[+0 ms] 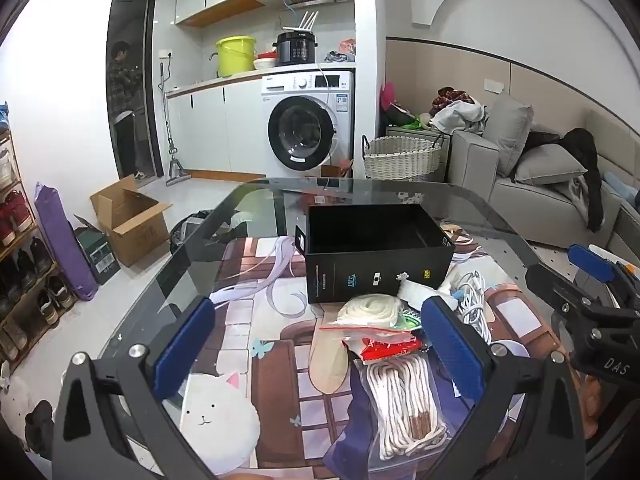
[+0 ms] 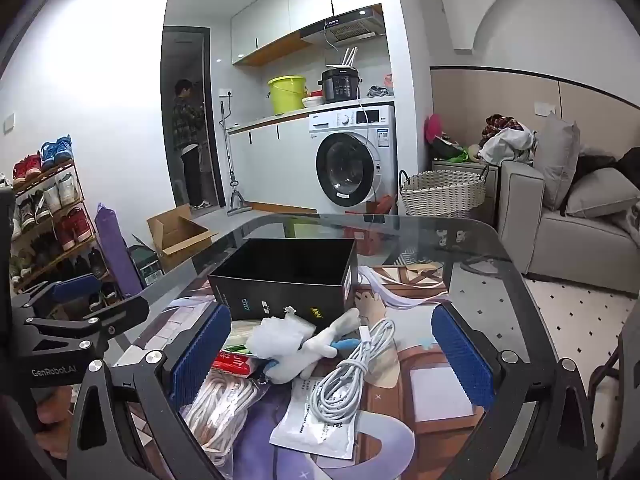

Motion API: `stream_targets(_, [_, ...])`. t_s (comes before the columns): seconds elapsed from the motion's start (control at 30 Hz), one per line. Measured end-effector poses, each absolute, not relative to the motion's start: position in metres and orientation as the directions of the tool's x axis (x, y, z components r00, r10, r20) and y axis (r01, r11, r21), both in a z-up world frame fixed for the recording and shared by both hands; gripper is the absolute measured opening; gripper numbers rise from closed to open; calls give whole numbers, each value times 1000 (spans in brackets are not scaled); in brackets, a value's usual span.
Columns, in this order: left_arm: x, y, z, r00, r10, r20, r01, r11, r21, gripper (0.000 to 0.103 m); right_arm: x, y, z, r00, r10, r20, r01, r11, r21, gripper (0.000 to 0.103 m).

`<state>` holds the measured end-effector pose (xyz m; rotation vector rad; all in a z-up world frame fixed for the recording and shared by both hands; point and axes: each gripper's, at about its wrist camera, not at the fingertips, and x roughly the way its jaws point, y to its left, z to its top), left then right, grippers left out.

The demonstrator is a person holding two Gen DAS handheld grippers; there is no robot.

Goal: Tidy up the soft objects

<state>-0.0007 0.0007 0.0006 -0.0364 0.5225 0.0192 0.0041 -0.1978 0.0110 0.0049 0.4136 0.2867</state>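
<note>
From my left wrist view, my left gripper [image 1: 316,344] stands wide, holding nothing, above the rope bag [image 1: 404,396] at lower centre. The empty black box [image 1: 376,252] sits mid-frame, with a pale roll [image 1: 370,310] touching its front. My right gripper [image 1: 592,300] shows at the right edge.

From my right wrist view, that gripper [image 2: 332,356] is wide too, over the white cable [image 2: 348,372] and what looks like a plush toy [image 2: 308,348] below the box [image 2: 288,276].
</note>
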Motion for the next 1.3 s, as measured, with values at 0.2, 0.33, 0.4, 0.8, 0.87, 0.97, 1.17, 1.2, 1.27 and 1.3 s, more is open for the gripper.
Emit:
stream_targets(0.2, [-2, 2, 7, 874, -14, -485, -3, 999, -35, 103, 6, -195, 11, 872, 273, -406, -274, 960, 57, 102])
stream_targets(0.33, [-6, -1, 7, 883, -20, -468, 2, 999, -38, 103, 5, -197, 13, 878, 268, -396, -270, 961, 52, 102])
stream_targets(0.4, [-7, -1, 7, 886, -24, -463, 6, 999, -42, 103, 4, -197, 13, 879, 267, -394, -269, 962, 53, 102])
stream_targets(0.8, [-10, -1, 9, 891, -23, -454, 5, 999, -40, 103, 1, -200, 17, 886, 263, -381, -261, 964, 56, 102])
stream_targets(0.87, [-10, -1, 9, 891, -22, -453, 5, 999, -39, 103, 0, -200, 17, 887, 262, -381, -262, 964, 54, 102])
stream_targets(0.97, [-9, -1, 9, 890, -28, -456, 9, 999, -44, 103, 0, -199, 18, 887, 262, -380, -262, 964, 52, 102])
stream_targets(1.17, [-9, -1, 9, 888, -30, -459, 11, 999, -44, 103, 0, -200, 18, 888, 263, -378, -263, 963, 53, 102])
stream_targets(1.2, [-9, -1, 9, 888, -30, -459, 12, 999, -44, 103, 0, -200, 18, 888, 263, -378, -263, 963, 53, 102])
stream_targets(1.27, [-9, -1, 8, 888, -30, -459, 11, 999, -43, 103, 0, -199, 18, 886, 266, -380, -266, 963, 52, 102])
stream_targets(1.3, [-9, -1, 9, 889, -28, -458, 10, 999, -42, 103, -2, -199, 18, 886, 265, -380, -266, 963, 51, 102])
